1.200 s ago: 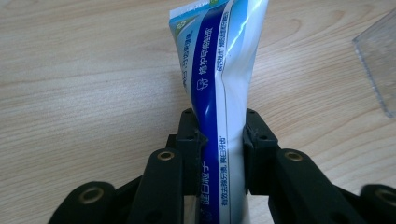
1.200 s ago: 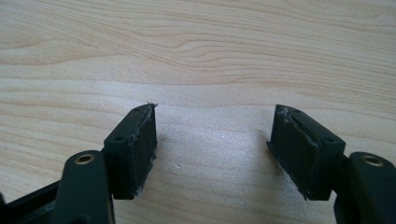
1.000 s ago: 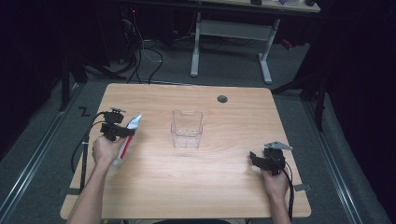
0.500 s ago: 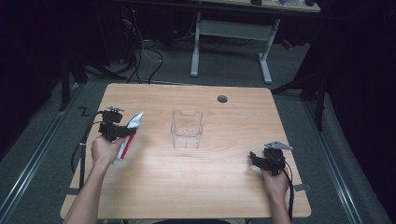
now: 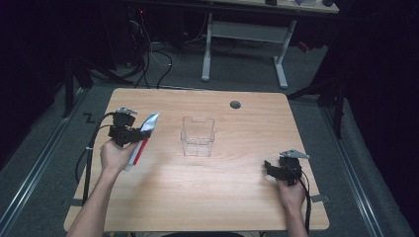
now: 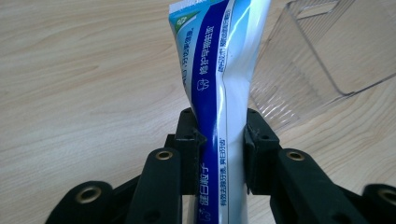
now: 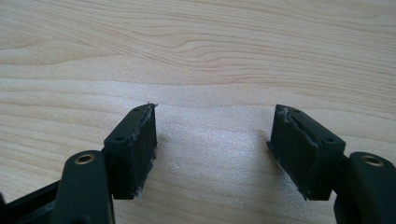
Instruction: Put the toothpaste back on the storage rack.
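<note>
Blue-and-white toothpaste tube (image 6: pixel 219 98), clamped between the jaws of the left gripper (image 5: pixel 129 132), is held over the left part of a pale wooden table (image 5: pixel 207 197). In the high view its long axis runs slantwise, the flat crimped silver end raised toward the far right and the red lower end (image 5: pixel 138 153) angled back toward the person's left hand (image 5: pixel 116 155). The left gripper view shows both black pads pressed against the tube's sides at mid-length, with the crimped end pointing away from the camera. Chinese characters run lengthwise down a dark blue band, beside a small tooth symbol on the lighter panel; the print is legible as script, though the brand name cannot be made out with confidence.

Just beyond and to the right of the tube stands a clear plastic rectangular container (image 5: pixel 197 136), open at the top, near the table's middle; the two are apart. A round grey cable grommet (image 5: pixel 235 104) sits toward the far edge.

At the near right, the right gripper (image 7: pixel 212 140) rests low over bare wood, its jaws spread wide with nothing between them. A grey desk frame (image 5: pixel 244 44) and tangled cables (image 5: pixel 148 54) occupy the dark floor behind.
</note>
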Demonstrator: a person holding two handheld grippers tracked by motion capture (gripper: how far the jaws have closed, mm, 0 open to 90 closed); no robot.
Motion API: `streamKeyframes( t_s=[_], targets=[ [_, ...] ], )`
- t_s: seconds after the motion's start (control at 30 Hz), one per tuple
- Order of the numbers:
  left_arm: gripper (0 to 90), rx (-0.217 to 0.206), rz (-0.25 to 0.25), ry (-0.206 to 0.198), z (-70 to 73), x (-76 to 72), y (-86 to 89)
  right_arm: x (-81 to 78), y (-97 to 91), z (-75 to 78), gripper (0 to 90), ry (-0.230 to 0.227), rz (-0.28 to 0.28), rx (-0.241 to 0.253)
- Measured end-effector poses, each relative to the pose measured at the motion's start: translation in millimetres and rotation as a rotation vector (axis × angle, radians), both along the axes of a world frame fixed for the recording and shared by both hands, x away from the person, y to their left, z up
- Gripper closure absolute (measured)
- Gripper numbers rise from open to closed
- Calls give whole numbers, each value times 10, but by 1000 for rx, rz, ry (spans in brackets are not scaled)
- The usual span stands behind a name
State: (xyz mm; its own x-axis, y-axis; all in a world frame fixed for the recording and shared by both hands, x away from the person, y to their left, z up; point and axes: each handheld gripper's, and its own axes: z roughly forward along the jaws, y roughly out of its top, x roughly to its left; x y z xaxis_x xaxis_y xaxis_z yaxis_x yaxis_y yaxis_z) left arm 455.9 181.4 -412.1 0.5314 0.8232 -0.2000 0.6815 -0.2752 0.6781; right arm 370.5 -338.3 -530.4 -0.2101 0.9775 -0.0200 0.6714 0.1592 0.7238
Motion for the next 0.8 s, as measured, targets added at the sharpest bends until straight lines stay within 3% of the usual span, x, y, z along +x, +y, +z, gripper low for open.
streamKeyframes(
  t_s=[0.27, 0.47, 0.8],
  targets=[
    [716, -25, -37, -24, 88, -33, -143, 0, -1, 0, 318, 0, 0, -1],
    [717, -50, -64, -74, 212, -68, -270, 0, 0, 0, 317, 0, 0, 0],
    [717, -80, -122, -121, 393, -100, -460, 0, 0, 0, 317, 0, 0, -1]
  ],
)
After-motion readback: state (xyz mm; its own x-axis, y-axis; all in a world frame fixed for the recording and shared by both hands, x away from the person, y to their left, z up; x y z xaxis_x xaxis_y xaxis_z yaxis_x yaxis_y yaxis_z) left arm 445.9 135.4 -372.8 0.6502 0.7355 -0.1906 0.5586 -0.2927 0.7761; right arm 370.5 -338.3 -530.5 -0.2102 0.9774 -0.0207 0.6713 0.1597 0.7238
